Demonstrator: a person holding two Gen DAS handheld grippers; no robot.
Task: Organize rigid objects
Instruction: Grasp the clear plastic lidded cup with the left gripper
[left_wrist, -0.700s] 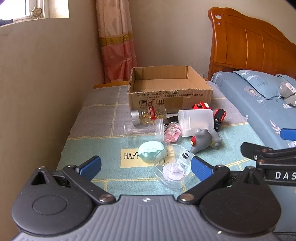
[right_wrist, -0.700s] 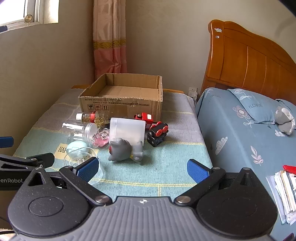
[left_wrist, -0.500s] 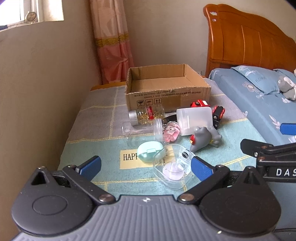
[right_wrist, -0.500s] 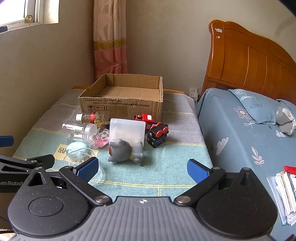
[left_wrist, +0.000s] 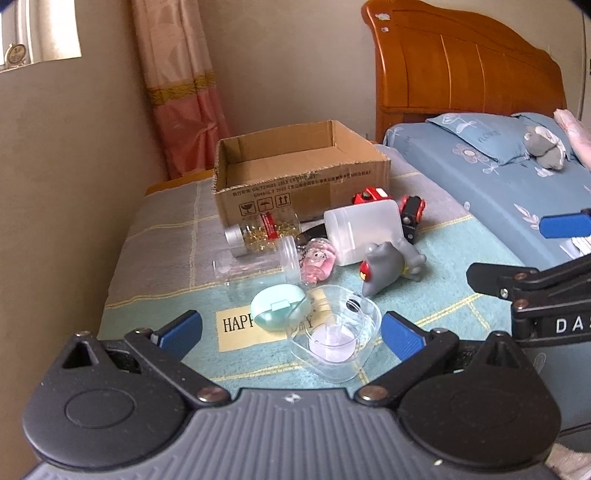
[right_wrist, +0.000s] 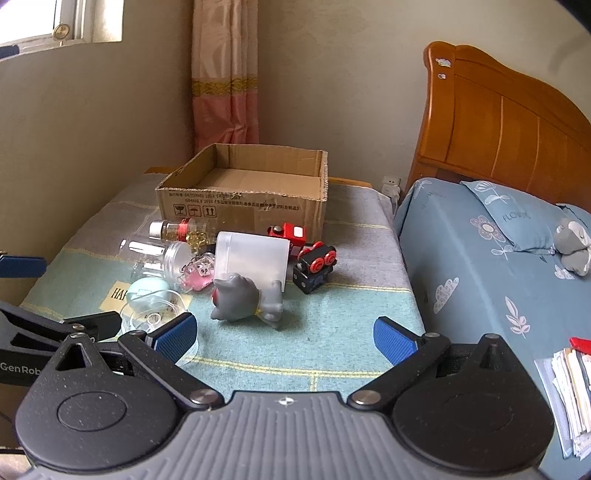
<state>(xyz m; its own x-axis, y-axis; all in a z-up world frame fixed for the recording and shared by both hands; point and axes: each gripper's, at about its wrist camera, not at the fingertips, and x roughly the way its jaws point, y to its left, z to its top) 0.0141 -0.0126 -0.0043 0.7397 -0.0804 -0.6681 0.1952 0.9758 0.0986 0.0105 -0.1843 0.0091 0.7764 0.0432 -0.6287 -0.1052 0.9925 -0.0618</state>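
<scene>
An open cardboard box (left_wrist: 301, 181) (right_wrist: 243, 195) stands at the back of the cloth-covered table. In front of it lie a pill bottle (left_wrist: 264, 230), a clear jar (left_wrist: 255, 260), a white tub (left_wrist: 364, 229) (right_wrist: 253, 254), a pink keychain (left_wrist: 317, 262), a grey animal toy (left_wrist: 388, 264) (right_wrist: 245, 297), red and black toy vehicles (right_wrist: 314, 264), a mint case (left_wrist: 279, 306) and a clear container (left_wrist: 334, 334). My left gripper (left_wrist: 291, 334) is open and empty just before the mint case and clear container. My right gripper (right_wrist: 284, 338) is open and empty, short of the grey toy.
A bed with blue bedding (right_wrist: 491, 273) and a wooden headboard (right_wrist: 498, 122) lies right of the table. A wall (left_wrist: 74, 166) and a curtain (left_wrist: 184, 92) are to the left and behind. Papers (right_wrist: 569, 391) lie at the right edge.
The left gripper's view has swung slightly left and tilted, the box and clutter sitting a bit further right in frame. The right gripper has barely moved. Both stay open.
</scene>
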